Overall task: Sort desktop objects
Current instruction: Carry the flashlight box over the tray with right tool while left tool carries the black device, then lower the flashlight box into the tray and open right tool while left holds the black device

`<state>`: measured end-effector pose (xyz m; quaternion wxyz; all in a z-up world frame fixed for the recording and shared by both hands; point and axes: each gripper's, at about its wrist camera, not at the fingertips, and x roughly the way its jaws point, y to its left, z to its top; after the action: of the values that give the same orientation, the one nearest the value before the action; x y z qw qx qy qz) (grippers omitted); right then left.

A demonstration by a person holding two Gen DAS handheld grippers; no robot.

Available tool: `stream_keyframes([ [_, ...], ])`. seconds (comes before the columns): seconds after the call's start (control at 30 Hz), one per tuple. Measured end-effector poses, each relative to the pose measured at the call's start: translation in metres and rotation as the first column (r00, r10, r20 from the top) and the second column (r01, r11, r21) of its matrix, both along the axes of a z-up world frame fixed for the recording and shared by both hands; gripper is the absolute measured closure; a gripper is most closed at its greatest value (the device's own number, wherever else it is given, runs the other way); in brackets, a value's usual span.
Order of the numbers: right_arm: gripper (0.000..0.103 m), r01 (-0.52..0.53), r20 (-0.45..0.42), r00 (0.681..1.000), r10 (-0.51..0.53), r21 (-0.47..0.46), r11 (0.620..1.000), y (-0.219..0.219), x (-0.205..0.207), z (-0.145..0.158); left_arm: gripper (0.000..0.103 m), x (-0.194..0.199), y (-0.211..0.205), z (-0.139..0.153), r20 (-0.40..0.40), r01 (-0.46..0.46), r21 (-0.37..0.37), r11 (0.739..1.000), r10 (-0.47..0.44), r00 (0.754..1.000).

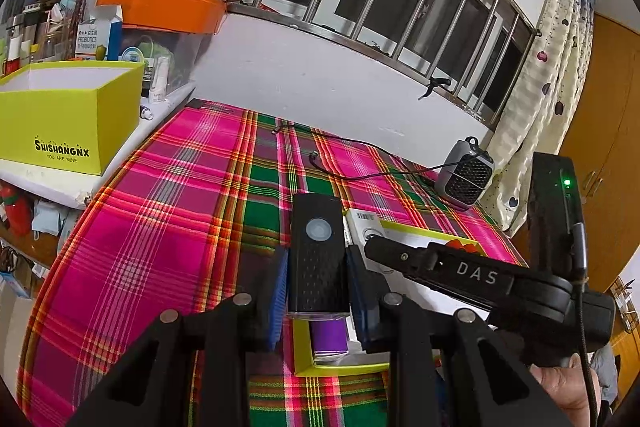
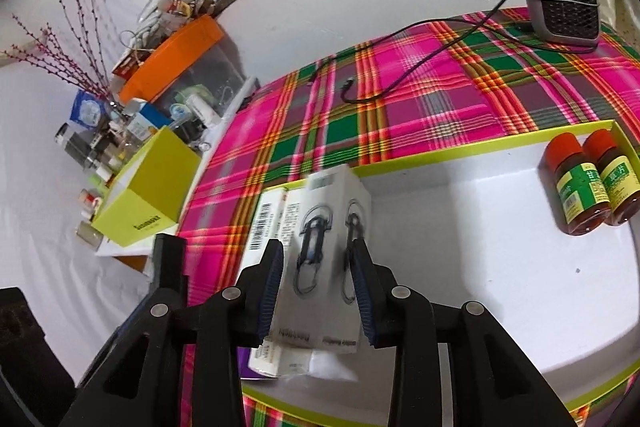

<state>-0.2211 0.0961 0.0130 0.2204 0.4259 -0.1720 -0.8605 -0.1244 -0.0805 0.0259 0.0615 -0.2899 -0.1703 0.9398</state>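
The left gripper (image 1: pixel 318 283) is clamped on a black device (image 1: pixel 316 255) that hides most of the purple item (image 1: pixel 329 339) below. The right gripper (image 2: pixel 318 291) straddles a white carton (image 2: pixel 320 255), pad contact unclear, inside the lime-rimmed tray (image 2: pixel 440 143) on plaid cloth (image 2: pixel 420 95).

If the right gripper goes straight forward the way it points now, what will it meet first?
Probably the white box: it already stands between the open fingers of the right gripper. Past it lies the floor of the yellow tray, though depth is unclear.
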Motion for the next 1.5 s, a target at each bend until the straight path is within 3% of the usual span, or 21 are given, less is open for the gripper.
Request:
stream_keyframes([
  [0.2,0.067,0.003,-0.02,1.0,-0.004,-0.008,1.0,0.004,0.004,0.003,0.074,0.001,0.0,0.0,-0.002,0.002,0.0,1.0,-0.002,1.0],
  [0.37,0.076,0.0,0.006,1.0,0.0,-0.007,1.0,0.006,0.0,-0.004,0.074,0.002,0.004,-0.001,-0.005,0.01,-0.005,1.0,-0.01,1.0],
  [0.63,0.075,-0.025,-0.04,0.999,0.024,-0.015,1.0,0.013,0.011,0.01,0.074,0.002,0.006,0.0,-0.017,0.021,-0.012,1.0,-0.022,1.0],
  [1.17,0.074,0.02,-0.165,0.986,-0.003,0.102,0.995,0.094,0.06,0.018,0.074,0.002,0.02,-0.002,-0.024,0.024,-0.077,0.997,-0.025,0.999],
  [1.5,0.074,0.077,-0.202,0.978,-0.058,0.089,0.993,0.132,0.058,0.011,0.074,0.002,0.039,0.002,-0.001,0.056,-0.101,0.993,-0.056,0.998],
])
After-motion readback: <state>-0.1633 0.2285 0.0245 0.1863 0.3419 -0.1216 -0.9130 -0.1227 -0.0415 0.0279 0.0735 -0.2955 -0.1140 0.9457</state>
